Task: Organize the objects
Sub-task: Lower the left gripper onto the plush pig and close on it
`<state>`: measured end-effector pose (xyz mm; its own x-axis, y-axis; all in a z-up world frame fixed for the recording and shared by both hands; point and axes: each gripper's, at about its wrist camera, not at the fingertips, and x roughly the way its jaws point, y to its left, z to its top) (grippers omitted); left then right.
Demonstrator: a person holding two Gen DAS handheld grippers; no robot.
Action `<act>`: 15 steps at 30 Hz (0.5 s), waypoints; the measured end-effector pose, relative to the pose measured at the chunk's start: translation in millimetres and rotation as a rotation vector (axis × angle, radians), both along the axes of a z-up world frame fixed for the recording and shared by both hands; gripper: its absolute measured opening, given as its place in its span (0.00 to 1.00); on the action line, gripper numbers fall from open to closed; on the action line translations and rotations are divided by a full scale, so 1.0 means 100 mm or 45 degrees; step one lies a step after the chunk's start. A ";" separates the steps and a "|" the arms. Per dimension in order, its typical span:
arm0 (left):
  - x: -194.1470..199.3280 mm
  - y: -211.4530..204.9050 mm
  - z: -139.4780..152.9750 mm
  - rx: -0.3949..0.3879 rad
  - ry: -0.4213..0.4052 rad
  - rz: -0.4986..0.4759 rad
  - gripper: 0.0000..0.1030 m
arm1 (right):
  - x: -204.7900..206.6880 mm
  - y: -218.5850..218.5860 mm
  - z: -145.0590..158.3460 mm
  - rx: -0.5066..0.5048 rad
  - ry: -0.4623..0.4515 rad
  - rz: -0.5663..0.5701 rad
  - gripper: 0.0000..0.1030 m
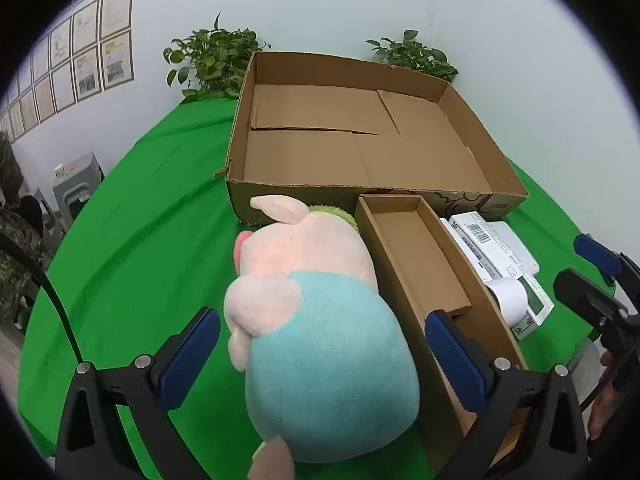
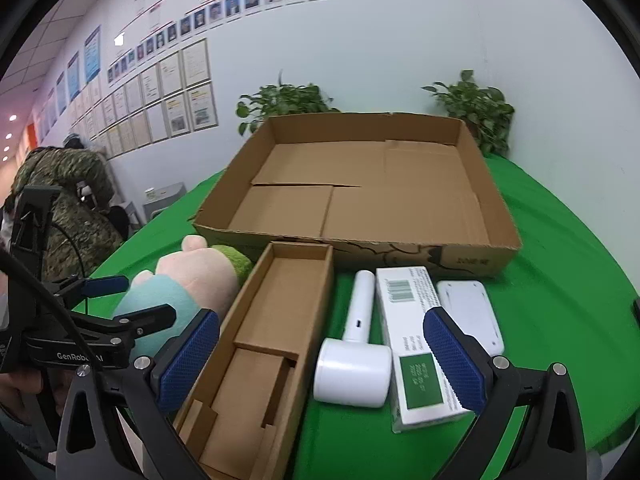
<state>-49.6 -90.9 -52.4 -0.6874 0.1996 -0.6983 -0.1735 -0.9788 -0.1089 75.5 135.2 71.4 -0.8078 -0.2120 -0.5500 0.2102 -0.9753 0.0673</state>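
A pink and light-blue plush pig [image 1: 320, 320] lies on the green table, and shows in the right wrist view [image 2: 188, 280] too. My left gripper [image 1: 324, 364] is open, its blue pads on either side of the plush's blue body, not pressing it. A narrow open cardboard box [image 1: 420, 280] [image 2: 264, 344] lies right of the plush. A white hammer-shaped device [image 2: 356, 344], a white and green carton [image 2: 412, 344] and a flat white box [image 2: 468, 312] lie right of it. My right gripper [image 2: 320, 360] is open and empty above them.
A large shallow cardboard tray [image 1: 472, 196] [image 2: 400, 252] stands behind the objects, nothing in it. Two potted plants [image 1: 216, 60] [image 2: 476, 112] stand at the table's back edge by the wall. A person in camouflage [image 2: 68, 200] stands at the far left.
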 end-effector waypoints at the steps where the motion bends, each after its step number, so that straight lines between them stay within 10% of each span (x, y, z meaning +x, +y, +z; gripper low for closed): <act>1: -0.01 0.00 0.00 0.009 -0.005 0.015 0.99 | -0.02 -0.02 0.01 0.015 0.005 0.028 1.00; 15: -0.02 0.17 0.00 -0.046 -0.111 0.204 0.98 | 0.00 0.22 -0.04 -0.011 0.012 0.375 1.00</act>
<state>-51.8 -74.4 -52.2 -0.6450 0.0662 -0.7613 -0.0063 -0.9967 -0.0813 75.2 157.0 67.4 -0.7161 -0.4426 -0.5397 0.4847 -0.8717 0.0718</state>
